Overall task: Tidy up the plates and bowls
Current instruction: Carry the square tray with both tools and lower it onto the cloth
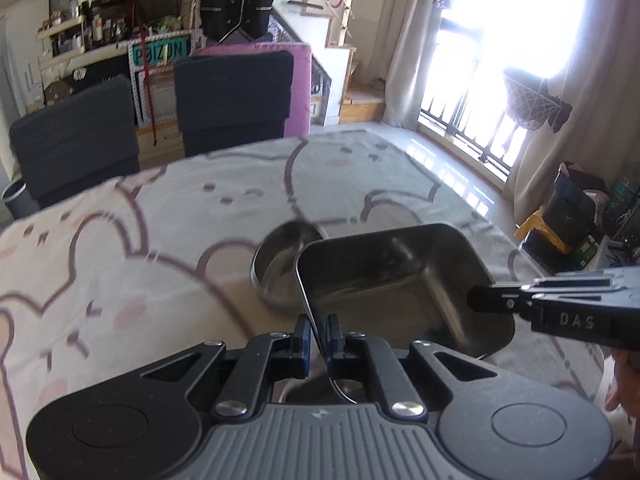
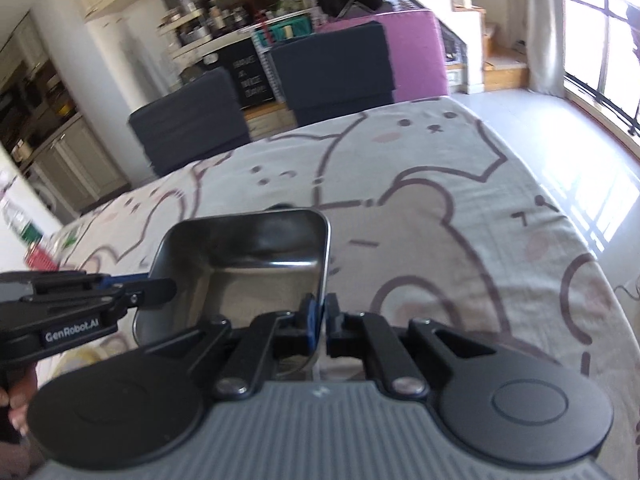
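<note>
Your left gripper point(image 1: 318, 330) clamped on the steel tray's point(image 1: 400, 276) left wall, your right gripper point(image 2: 320, 320) pinching its right wall, round bowl point(image 1: 280, 260) just behind on the tablecloth point(image 1: 160, 220)

Blown-out window point(image 1: 516, 12) glare, fisheye-warped edges, slight motion blur

Table point(image 1: 120, 240) draped in a pale cloth point(image 2: 460, 200) printed with cartoon bears; a round steel bowl point(image 1: 280, 264) rests on it, at 11 o'clock from the lifted pan
</note>
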